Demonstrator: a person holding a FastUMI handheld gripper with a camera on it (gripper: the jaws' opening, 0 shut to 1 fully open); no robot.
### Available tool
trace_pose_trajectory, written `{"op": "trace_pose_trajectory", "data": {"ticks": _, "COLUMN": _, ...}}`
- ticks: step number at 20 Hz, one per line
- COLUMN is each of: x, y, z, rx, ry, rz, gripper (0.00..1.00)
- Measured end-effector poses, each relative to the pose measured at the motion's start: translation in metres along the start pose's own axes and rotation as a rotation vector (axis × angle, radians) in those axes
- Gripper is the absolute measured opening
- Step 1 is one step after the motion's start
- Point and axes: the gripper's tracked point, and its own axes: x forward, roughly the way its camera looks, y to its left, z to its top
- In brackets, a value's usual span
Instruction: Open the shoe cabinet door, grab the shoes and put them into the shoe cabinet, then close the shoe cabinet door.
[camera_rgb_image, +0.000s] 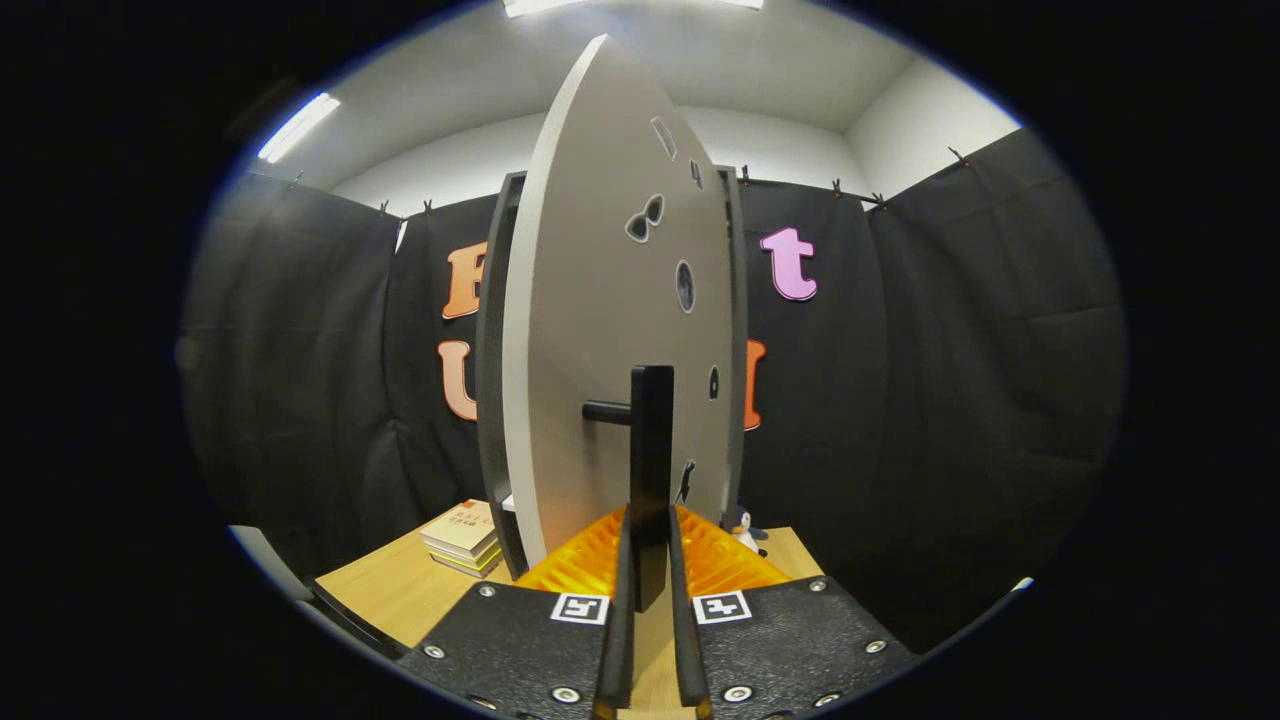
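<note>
The gripper (651, 560) is closed on the upright black handle (651, 470) of the grey shoe cabinet door (600, 330). The door looks like a rigid, light panel; its slim, hard handle is the sensible hold.

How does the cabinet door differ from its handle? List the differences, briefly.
The cabinet door is a broad, pale grey panel; the handle is a narrow black bar. The door has small cut-out holes; the handle is plain. The fingers of the gripper close on the handle's lower end, not on the door. Both stand upright.
</note>
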Motion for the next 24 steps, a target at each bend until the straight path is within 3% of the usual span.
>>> {"op": "trace_pose_trajectory", "data": {"ticks": 12, "x": -0.014, "y": -0.090, "z": -0.016, "rx": -0.022, "ry": 0.046, "rz": -0.055, "gripper": 0.09}}
{"op": "trace_pose_trajectory", "data": {"ticks": 16, "x": -0.022, "y": -0.107, "z": -0.019, "rx": -0.027, "ry": 0.044, "rz": -0.131, "gripper": 0.09}}
{"op": "trace_pose_trajectory", "data": {"ticks": 18, "x": -0.048, "y": -0.123, "z": -0.005, "rx": -0.003, "ry": 0.020, "rz": -0.145, "gripper": 0.09}}
{"op": "trace_pose_trajectory", "data": {"ticks": 24, "x": -0.086, "y": -0.080, "z": 0.014, "rx": -0.027, "ry": -0.020, "rz": -0.129, "gripper": 0.09}}
